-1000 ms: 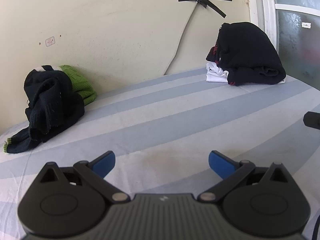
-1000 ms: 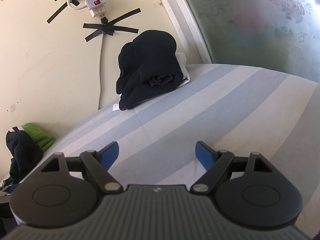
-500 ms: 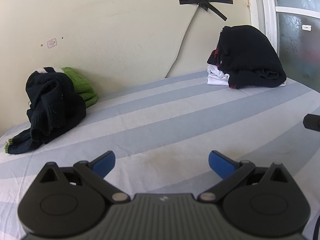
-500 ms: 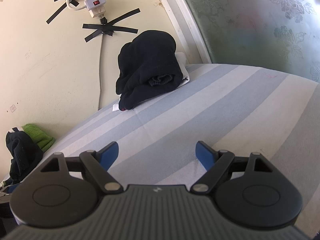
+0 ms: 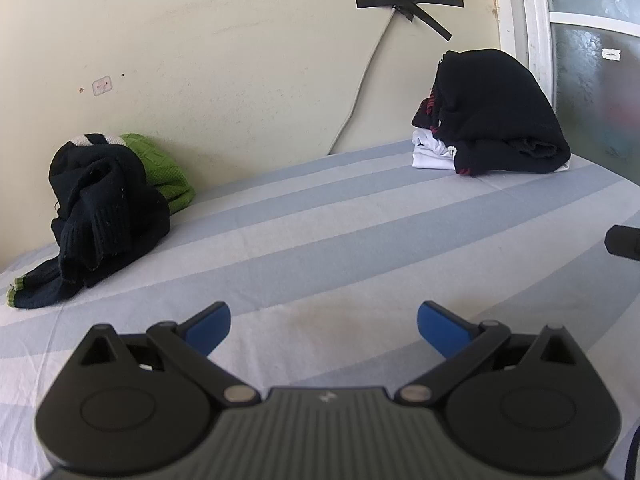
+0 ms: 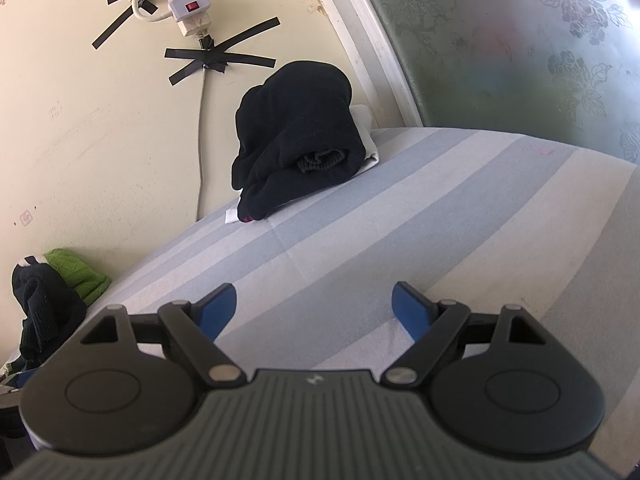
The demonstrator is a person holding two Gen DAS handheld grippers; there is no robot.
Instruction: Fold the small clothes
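I see the striped sheet (image 5: 320, 240) covering the tabletop, bands of pale blue and white running across both views, bare in the middle. At the far right corner, against the wall and beside the frosted window (image 6: 520, 40), a folded black garment (image 5: 504, 112) sits on top of a folded white one (image 5: 430, 156). At the far left, a crumpled black knit sweater (image 5: 104, 212) lies heaped on the sheet, one green-edged cuff trailing toward me, and it leans against a green knit garment (image 5: 164, 176) behind it. The two piles are well apart. My left tongs (image 5: 323, 322) hover over the sheet, blue tips spread wide, holding nothing. My right tongs (image 6: 314, 306) are likewise spread and empty, pointed toward the folded stack. On the wall, a white power strip (image 6: 182, 4) is fixed with crossed black tape (image 6: 220, 60), its cable running down behind the sheet.
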